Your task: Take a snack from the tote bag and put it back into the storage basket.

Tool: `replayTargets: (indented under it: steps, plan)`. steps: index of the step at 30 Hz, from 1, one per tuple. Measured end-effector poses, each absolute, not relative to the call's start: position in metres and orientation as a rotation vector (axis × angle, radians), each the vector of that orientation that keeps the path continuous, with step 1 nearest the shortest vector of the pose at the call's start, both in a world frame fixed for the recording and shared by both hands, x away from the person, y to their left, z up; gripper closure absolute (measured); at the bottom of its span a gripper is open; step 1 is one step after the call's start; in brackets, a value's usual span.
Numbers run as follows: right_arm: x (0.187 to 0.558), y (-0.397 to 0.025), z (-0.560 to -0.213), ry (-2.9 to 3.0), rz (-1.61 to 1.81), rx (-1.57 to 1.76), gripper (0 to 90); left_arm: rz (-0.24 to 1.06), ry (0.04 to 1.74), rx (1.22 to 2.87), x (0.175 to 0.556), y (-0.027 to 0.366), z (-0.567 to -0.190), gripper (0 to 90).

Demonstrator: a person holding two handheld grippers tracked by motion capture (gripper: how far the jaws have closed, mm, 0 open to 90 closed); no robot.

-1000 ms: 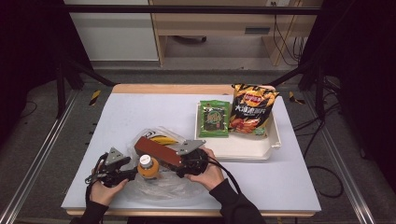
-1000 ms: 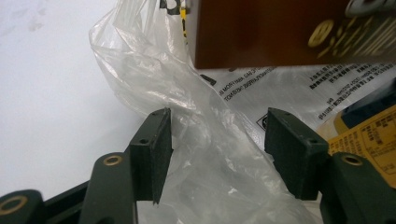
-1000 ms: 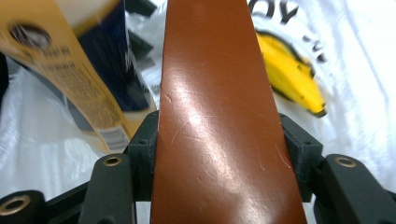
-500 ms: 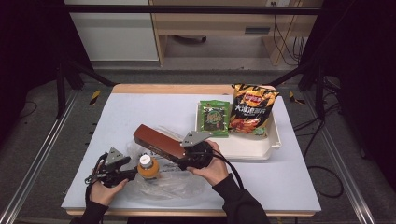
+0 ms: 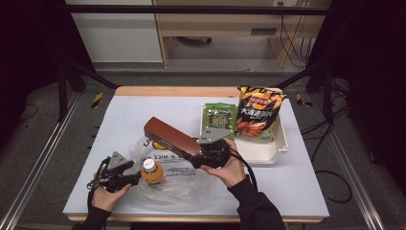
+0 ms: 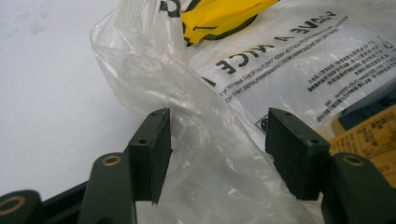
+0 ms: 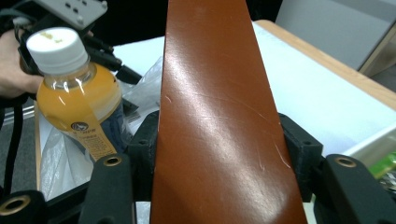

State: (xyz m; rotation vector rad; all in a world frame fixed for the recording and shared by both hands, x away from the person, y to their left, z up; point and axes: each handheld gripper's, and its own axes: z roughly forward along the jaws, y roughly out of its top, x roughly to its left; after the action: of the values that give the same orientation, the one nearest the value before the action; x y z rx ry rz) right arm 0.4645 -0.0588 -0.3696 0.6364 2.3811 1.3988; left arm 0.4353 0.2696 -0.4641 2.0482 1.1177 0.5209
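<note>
High view: nearest the table's front edge, the left gripper [image 5: 125, 176] sits low beside an orange juice bottle [image 5: 152, 172] that stands on a clear plastic bag [image 5: 184, 179]. In the left gripper view its jaws stand apart with a fold of the bag between them, not pinched. Just beyond, the right gripper [image 5: 203, 154] is clamped on one end of a long brown box [image 5: 171, 137], held tilted above the bag. Farther back, a white tray [image 5: 277, 146] holds a green packet [image 5: 219, 116] and a chip bag [image 5: 258, 112]. The box seems bound for that tray; to do it well, carry it level and set it down in the tray's free near part.
</note>
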Motion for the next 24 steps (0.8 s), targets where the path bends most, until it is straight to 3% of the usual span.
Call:
replayTargets:
  steps: [24]
  plan:
    - [0.471, -0.16, -0.357, 2.216, 1.331, 0.827, 43.6, 0.568, 1.12, 1.913, 0.426, 0.279, -0.437, 34.3]
